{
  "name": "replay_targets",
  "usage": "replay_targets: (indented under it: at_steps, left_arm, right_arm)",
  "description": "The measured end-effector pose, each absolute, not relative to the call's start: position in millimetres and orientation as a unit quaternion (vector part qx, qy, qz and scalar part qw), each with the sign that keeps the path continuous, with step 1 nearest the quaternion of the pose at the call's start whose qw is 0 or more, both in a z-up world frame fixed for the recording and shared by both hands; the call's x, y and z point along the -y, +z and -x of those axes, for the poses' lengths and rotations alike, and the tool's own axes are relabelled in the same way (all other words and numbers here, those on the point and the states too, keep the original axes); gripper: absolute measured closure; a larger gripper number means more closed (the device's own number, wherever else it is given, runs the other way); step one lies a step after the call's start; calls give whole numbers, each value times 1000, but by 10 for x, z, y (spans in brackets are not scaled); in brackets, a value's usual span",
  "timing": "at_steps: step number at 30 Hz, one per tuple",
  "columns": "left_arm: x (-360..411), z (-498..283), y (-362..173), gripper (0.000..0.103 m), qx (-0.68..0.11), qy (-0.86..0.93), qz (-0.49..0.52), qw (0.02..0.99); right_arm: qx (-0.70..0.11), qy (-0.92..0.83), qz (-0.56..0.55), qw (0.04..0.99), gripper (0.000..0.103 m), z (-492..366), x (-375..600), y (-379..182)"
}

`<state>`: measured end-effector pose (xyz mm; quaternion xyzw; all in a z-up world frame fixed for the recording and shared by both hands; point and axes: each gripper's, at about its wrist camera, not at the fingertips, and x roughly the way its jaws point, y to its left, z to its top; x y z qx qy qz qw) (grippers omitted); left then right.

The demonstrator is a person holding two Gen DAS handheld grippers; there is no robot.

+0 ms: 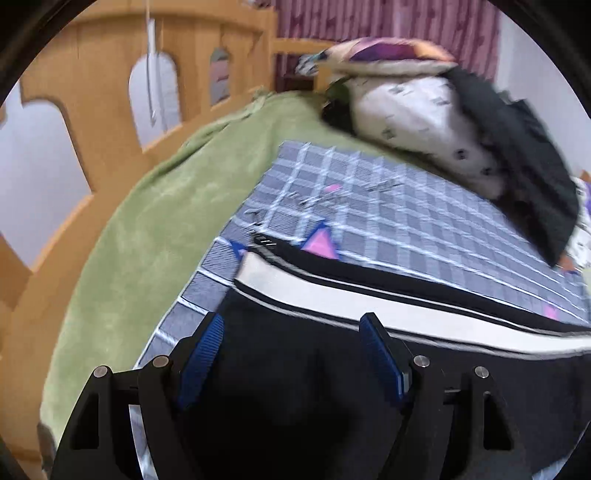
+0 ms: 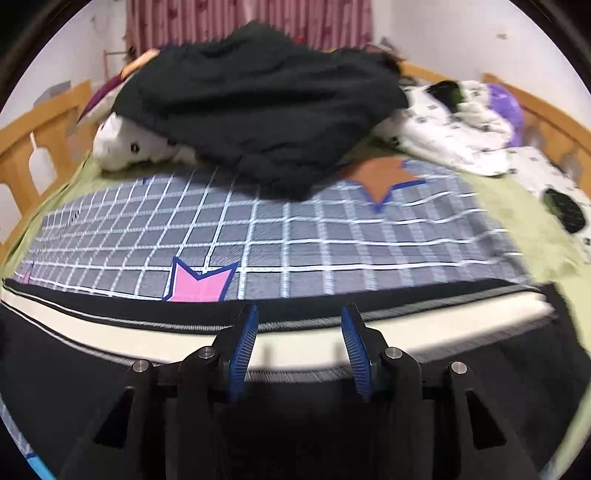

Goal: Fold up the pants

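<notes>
Nearest us, both tools stand released, ribbed blue pads apart: left tool (image 1: 291, 328), right tool (image 2: 299, 319), nothing gripped. Beneath them we note the pants (image 2: 92, 354), black with a cream stripe, flat on the checked sheet (image 2: 295, 236). Beyond the sheet lies a rumpled black garment (image 2: 258, 110).

No legible text, label or number anywhere

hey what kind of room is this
Most likely a bedroom: a wooden bed frame, a green blanket under a checked sheet, and curtains behind.
</notes>
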<state>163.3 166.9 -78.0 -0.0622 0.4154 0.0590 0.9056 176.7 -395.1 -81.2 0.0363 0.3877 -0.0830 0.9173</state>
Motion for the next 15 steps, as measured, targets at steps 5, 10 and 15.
replay_targets:
  at_steps: [5, 10, 15]
  left_arm:
    - [-1182, -1090, -105, 29, -378, 26, 21, 925]
    - [-764, -611, 612, 29, -346, -50, 27, 936]
    - [-526, -253, 1138, 28, -321, -63, 6, 945]
  right_arm:
    - [-355, -82, -23, 931, 57, -1169, 3832, -115]
    - [-327, -40, -40, 943, 54, -647, 3555, 600]
    - [-309, -9, -23, 951, 36, -252, 3150, 958]
